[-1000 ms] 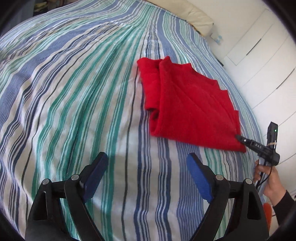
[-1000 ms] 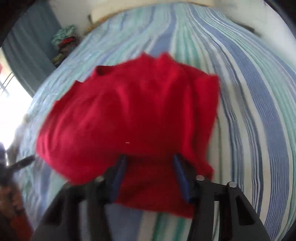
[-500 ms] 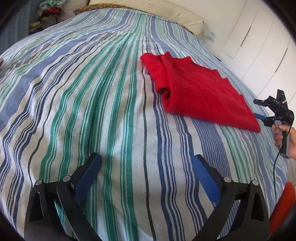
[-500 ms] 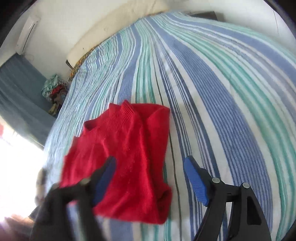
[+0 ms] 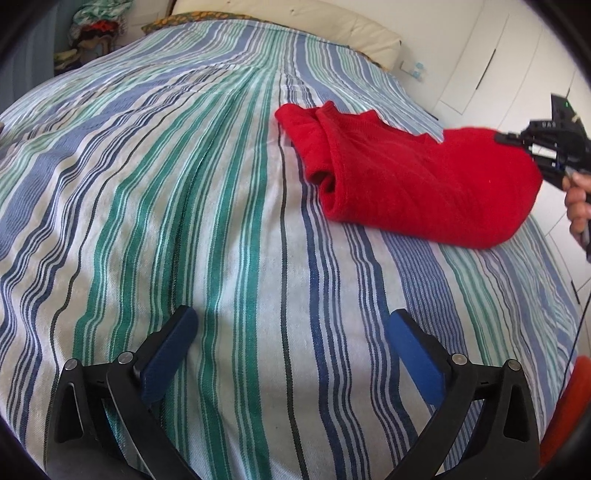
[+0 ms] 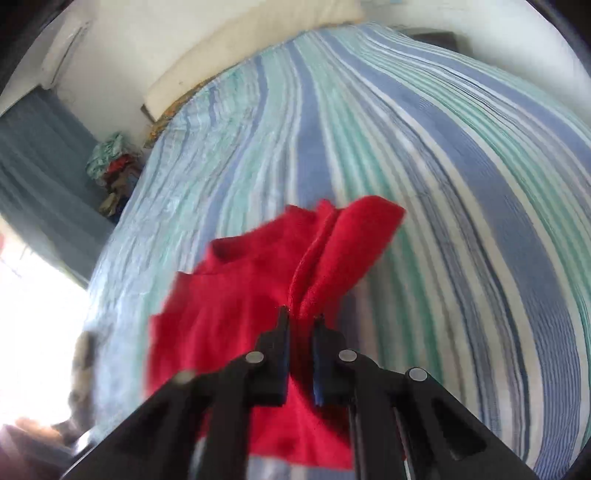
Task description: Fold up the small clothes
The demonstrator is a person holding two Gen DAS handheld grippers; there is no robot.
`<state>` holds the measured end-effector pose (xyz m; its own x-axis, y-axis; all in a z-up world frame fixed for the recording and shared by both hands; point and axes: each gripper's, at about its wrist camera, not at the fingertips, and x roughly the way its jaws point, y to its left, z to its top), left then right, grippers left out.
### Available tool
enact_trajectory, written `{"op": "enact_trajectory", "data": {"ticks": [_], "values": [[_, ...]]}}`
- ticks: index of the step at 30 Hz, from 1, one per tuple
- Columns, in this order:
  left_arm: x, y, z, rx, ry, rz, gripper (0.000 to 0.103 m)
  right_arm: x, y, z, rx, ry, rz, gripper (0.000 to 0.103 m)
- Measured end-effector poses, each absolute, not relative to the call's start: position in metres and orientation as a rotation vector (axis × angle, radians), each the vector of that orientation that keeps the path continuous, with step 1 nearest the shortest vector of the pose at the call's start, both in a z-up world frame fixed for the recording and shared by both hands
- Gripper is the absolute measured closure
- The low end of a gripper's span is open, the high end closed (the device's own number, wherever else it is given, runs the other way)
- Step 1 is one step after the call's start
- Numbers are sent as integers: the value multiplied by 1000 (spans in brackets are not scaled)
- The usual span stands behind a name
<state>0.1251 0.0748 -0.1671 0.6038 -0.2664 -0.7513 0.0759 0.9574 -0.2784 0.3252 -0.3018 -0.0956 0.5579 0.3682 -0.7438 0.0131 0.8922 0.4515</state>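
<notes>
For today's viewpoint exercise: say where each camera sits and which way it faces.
Left wrist: on the left gripper, open above the bed, facing the pillow; the right hand shows at the edge.
Right wrist: on the right gripper, shut on the red garment, facing the headboard end.
Shared: garment, bed, pillow.

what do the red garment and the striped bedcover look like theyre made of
Red garment: looks like a soft knit, maybe wool or acrylic; matte, fuzzy surface with ribbed edges, bunching thickly where the right gripper pinches it. Striped bedcover: seems a thin woven cotton; flat matte weave, fine creases, printed or woven blue, green and white stripes.
</notes>
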Motion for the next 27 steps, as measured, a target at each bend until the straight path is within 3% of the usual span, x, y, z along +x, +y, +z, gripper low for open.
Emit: {"op": "enact_trajectory", "data": {"ticks": [4,9,12,13,17,22,27], "values": [[123,76,-166,-231,901,-204,1,342,-208,-69,370,980,356,93],[123,79,-166,-251,897,-215,1,354,-96,-100,297,1042,445,93],[123,80,-167,-252,897,-215,1,361,-56,-143,349,1179,531,77],[123,80,-167,-252,897,-216,1,361,-52,-155,419,1239,581,69],[124,79,-167,-251,900,-215,1,347,-70,-143,607,1178,734,65],[126,76,-168,-227,909,-205,1,344,-110,-104,407,1054,633,65],[126,75,-168,-225,908,-205,1,338,-98,-138,183,1139,554,69]]}}
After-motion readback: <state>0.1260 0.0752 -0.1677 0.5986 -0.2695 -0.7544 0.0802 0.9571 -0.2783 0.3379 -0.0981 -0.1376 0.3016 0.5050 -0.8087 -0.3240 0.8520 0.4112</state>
